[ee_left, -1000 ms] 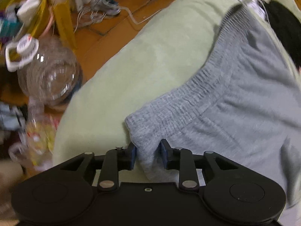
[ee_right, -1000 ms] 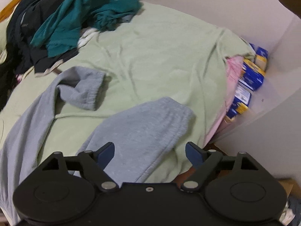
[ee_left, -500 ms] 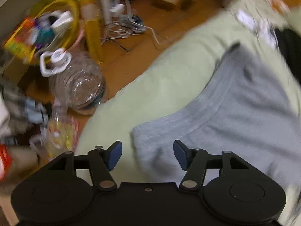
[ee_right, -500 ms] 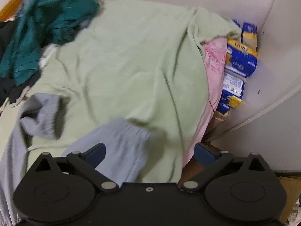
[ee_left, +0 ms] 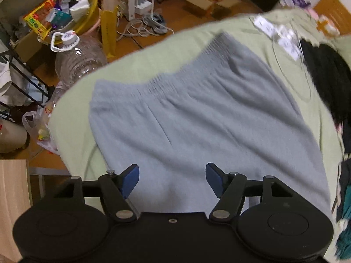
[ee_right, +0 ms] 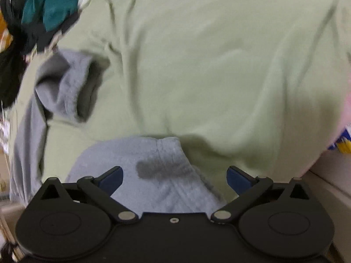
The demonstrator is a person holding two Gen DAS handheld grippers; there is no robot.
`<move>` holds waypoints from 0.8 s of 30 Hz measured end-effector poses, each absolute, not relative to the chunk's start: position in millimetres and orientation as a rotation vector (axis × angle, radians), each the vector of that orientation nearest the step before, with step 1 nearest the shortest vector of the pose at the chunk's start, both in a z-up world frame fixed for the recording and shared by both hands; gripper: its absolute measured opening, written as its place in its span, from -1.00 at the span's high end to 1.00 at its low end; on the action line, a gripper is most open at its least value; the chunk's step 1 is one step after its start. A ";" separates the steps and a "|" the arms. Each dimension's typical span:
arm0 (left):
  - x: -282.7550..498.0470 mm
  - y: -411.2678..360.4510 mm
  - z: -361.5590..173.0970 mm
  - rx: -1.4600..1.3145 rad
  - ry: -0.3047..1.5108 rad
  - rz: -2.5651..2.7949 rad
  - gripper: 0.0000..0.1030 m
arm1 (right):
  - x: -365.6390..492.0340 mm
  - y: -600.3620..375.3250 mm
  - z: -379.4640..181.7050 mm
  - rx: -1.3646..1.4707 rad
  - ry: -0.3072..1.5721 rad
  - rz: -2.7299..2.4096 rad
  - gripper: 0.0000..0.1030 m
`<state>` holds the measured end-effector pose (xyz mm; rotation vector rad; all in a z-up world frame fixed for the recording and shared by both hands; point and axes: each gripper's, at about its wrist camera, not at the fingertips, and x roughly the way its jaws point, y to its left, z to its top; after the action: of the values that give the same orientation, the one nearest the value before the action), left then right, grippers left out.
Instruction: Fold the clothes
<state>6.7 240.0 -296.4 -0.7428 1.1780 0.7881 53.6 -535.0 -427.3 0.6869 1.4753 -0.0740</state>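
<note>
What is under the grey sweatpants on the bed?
The grey sweatpants lie spread on a light green blanket, which shows all around them. Whatever is under the blanket there is covered and cannot be seen.

The grey pants [ee_left: 197,118] run under the left tool's body at 6 o'clock. The black clothes [ee_left: 326,81] are cut off at 3 o'clock. The white papers [ee_left: 278,32] are too blurred to read.
</note>
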 end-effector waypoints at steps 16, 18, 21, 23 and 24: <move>-5.5 215.7 -275.2 -0.674 1.213 0.879 -0.44 | 71.6 -520.4 -375.3 0.615 1.334 0.213 0.36; -6.5 213.9 -277.1 -0.669 1.220 0.884 -0.44 | 63.2 -514.0 -361.1 0.511 1.329 0.195 0.37; -4.6 210.7 -280.2 -0.672 1.236 0.878 -0.44 | 47.4 -497.9 -358.9 0.329 1.337 0.197 0.37; -2.1 208.0 -282.2 -0.665 1.250 0.867 -0.44 | 38.6 -494.3 -369.2 0.256 1.354 0.194 0.35; 0.0 207.5 -282.1 -0.653 1.258 0.858 -0.44 | 33.8 -492.0 -382.3 0.252 1.372 0.177 0.31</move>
<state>0.0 207.5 -282.1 -0.6527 1.2579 0.8582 33.8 -492.0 -382.3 0.2517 1.3717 0.1768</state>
